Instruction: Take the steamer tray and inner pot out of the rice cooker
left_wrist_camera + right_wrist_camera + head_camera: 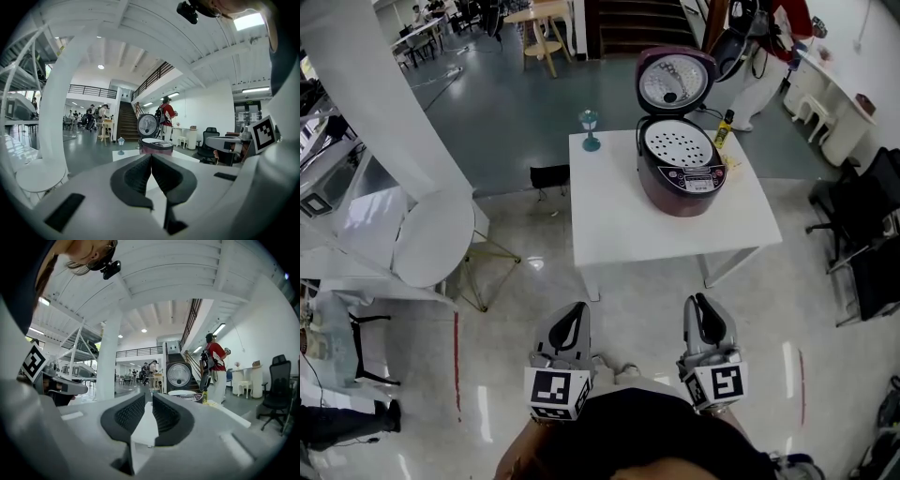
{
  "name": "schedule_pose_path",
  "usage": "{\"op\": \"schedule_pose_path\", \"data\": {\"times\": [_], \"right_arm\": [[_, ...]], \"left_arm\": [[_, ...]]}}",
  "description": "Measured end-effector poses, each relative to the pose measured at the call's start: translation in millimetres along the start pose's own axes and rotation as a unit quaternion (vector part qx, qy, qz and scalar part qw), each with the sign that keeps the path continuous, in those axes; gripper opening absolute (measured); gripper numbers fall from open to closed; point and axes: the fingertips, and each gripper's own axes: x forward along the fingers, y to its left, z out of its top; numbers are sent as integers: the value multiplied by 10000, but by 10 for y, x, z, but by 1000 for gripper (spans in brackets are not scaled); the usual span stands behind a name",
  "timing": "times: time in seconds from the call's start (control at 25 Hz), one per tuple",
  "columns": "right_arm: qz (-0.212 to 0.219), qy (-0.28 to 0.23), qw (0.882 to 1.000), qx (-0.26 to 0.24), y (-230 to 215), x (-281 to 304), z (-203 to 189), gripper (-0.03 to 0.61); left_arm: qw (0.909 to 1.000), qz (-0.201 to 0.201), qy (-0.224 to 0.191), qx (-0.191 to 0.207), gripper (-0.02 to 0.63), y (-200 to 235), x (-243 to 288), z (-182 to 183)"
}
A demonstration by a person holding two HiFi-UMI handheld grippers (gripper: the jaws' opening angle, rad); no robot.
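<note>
Both empty: left gripper (574,314) shut tight, right gripper (701,305) nearly shut. I'm pre-approach, well off the table (619,220). Nxt: walk in, open jaws, lift steamer tray (678,143) from rice cooker (682,183).

White table (609,220) ahead of you = ref pt.
- On its far-left corner: blue stemmed glass (589,128), upright.
- Its far-right edge: yellow bottle (725,129) w/ dark cap, upright.
- Left of table: round white seat (431,239), wire legs (486,269) betw. seat and table.
- Floor by table's far-left side: small black item (548,175), can't tell what.
- Right of table: black office chairs (867,225).
- Beyond table: person in red top (759,84), staircase (633,23), wooden stool (546,36).
</note>
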Motion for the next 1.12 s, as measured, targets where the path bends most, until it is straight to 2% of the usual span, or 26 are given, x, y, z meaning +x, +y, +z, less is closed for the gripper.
{"op": "schedule_pose_path", "data": {"times": [0.08,0.12,0.2,0.28,0.32,0.44,0.6,0.8,1.0,1.12], "right_arm": [[-29,-165,9999,24,-18,-19,63,62],[-52,-194,9998,55,-35,-32,82,102],[-97,17,10000,15,-84,-76,18,226],[-165,203,9996,-122,-138,-110,-53,323],[-203,221,9994,-182,-163,-119,-60,361],[-221,50,9995,-208,-211,-136,2,415],[-62,67,9996,-276,-250,-202,10,428],[26,91,9990,-434,-321,-325,-84,428],[4,46,9990,-451,-375,-395,-92,428],[-56,149,9981,-596,-475,-411,-151,428]], "left_arm": [[10000,13,-48,38,5,-39,-17,3],[9999,28,-92,41,6,-60,-28,12],[9998,12,-205,4,29,-111,-53,46],[9996,-91,-273,-49,291,-176,-66,85],[9995,-93,-313,-54,317,-195,-71,105],[9992,-2,-400,4,437,-232,-80,88],[9997,-58,-242,56,479,-335,-56,50],[9994,211,-218,153,480,-396,-88,-66],[9997,167,161,57,480,-464,-44,-289],[9995,208,126,191,480,-458,48,-233]]}}
